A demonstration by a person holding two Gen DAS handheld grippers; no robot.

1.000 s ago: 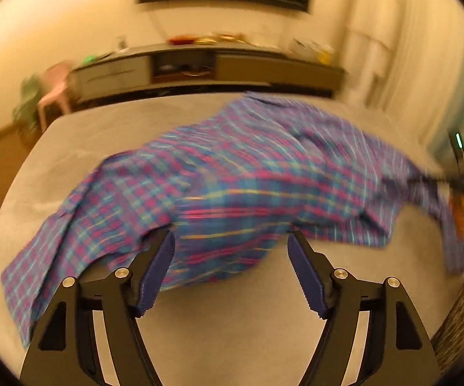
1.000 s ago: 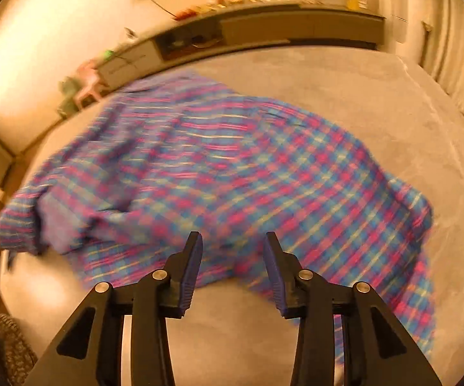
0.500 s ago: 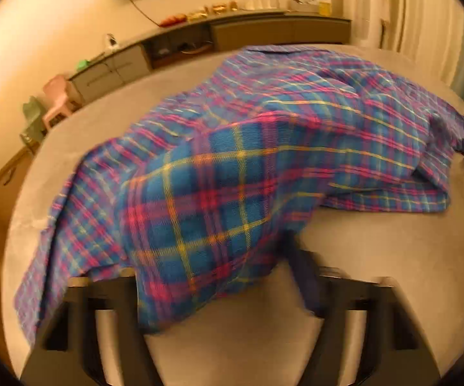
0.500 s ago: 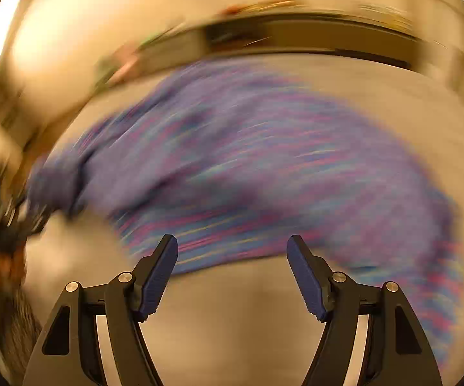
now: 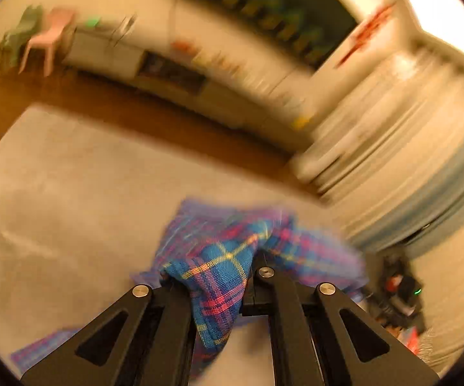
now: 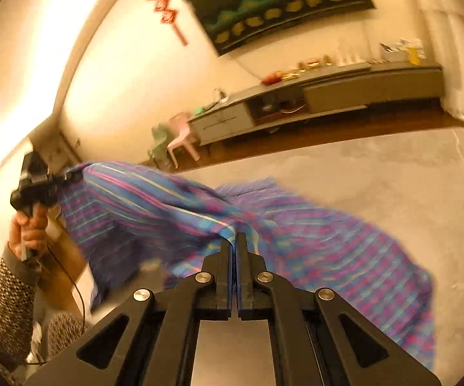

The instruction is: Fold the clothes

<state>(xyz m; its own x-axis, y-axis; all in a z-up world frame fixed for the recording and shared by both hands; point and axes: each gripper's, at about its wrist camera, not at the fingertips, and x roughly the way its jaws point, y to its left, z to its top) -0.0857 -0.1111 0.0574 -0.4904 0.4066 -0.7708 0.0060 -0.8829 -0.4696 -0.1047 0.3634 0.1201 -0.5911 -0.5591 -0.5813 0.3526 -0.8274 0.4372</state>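
A blue, pink and yellow plaid shirt is lifted off the grey bed, stretched between both grippers. My right gripper is shut on a fold of the shirt's edge. My left gripper is shut on a bunched corner of the shirt, which hangs down between its fingers. In the right wrist view the left gripper shows at the far left, held up in the person's hand, with the cloth running from it. The shirt's tail trails on the bed at the right.
A long low TV cabinet stands along the far wall under a dark wall picture. A pink child's chair is at its left end. White curtains hang on the right. The left wrist view is motion blurred.
Both grippers were open over the shirt lying on the bed. Both have closed on its edge and lifted it, and the views have swung upward.
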